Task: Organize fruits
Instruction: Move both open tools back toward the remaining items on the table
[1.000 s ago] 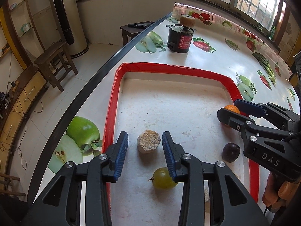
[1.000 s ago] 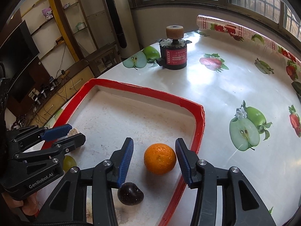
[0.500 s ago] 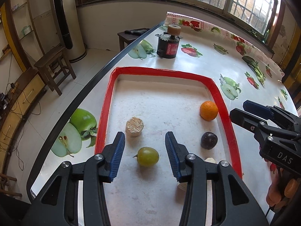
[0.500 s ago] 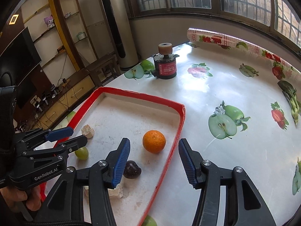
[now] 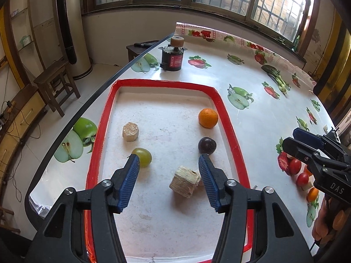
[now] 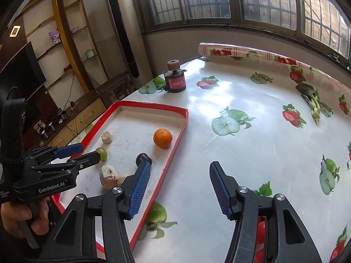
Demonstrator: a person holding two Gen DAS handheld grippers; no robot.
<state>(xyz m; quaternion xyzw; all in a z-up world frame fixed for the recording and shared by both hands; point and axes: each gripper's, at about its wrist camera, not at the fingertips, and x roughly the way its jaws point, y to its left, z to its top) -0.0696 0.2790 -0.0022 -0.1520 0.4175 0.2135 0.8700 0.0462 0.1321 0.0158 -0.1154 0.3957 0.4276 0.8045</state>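
A red-rimmed tray holds an orange, a dark plum, a green grape, a beige hexagonal piece and a beige chunk. My left gripper hangs above the tray's near half, its jaws opening, holding nothing. My right gripper is over the tray's right rim and the tablecloth, jaws opening, also empty.
A black cylinder with a cork-coloured top stands beyond the tray. Small red tomatoes lie on the fruit-print cloth right of the tray. The table's dark edge runs along the left, with a wooden stool on the floor.
Both grippers have drawn back and risen away from the tray while their jaws widened. The left one has left the hexagonal piece, the right one the orange. All items stay in the tray.
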